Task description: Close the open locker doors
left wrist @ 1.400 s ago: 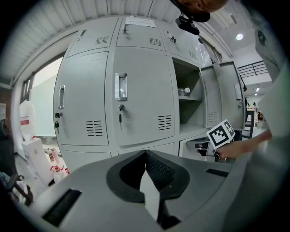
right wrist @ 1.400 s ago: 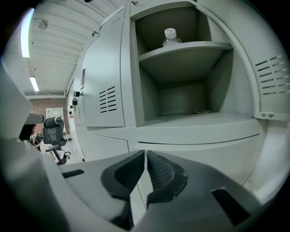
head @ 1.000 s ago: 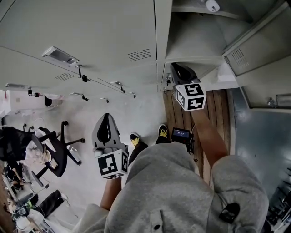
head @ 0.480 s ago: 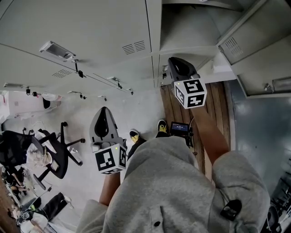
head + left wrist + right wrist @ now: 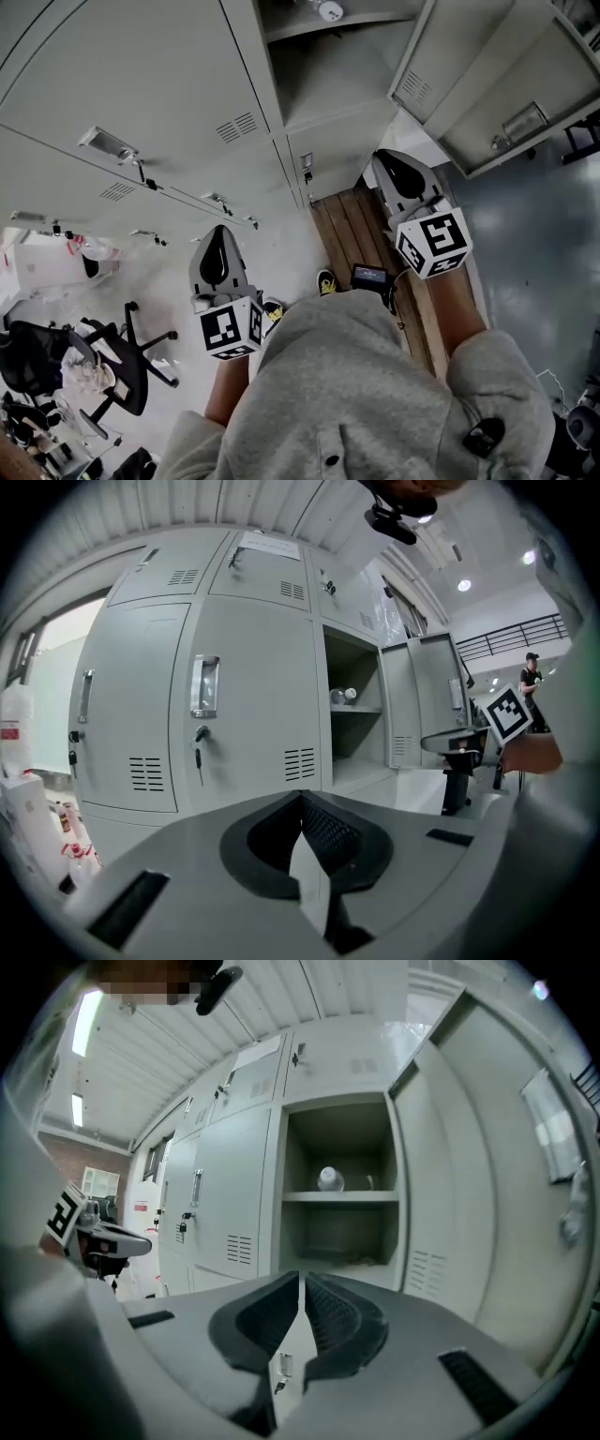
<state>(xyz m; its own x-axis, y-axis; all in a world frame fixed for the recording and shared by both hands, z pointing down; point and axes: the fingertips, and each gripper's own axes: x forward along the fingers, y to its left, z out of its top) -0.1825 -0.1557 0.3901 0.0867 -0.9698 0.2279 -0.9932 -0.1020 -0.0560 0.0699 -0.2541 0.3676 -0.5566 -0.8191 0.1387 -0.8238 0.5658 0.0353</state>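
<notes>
Jaws of the left gripper (image 5: 301, 799) met on nothing, before closed lockers (image 5: 244, 696). Those of the right gripper (image 5: 301, 1281) were all but together, empty, facing the open locker door (image 5: 459, 1166) and a shelved bottle (image 5: 328, 1178). Head view alone showed wooden floor planks (image 5: 361, 230) and an office chair (image 5: 122, 361).

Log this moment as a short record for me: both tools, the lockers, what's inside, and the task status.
left tool: shut, empty
right tool: shut, empty, facing the open locker
door: swung wide to the right, untouched
shelf: holds a small white container
neighbouring lockers: shut
task status: door not yet closed
</notes>
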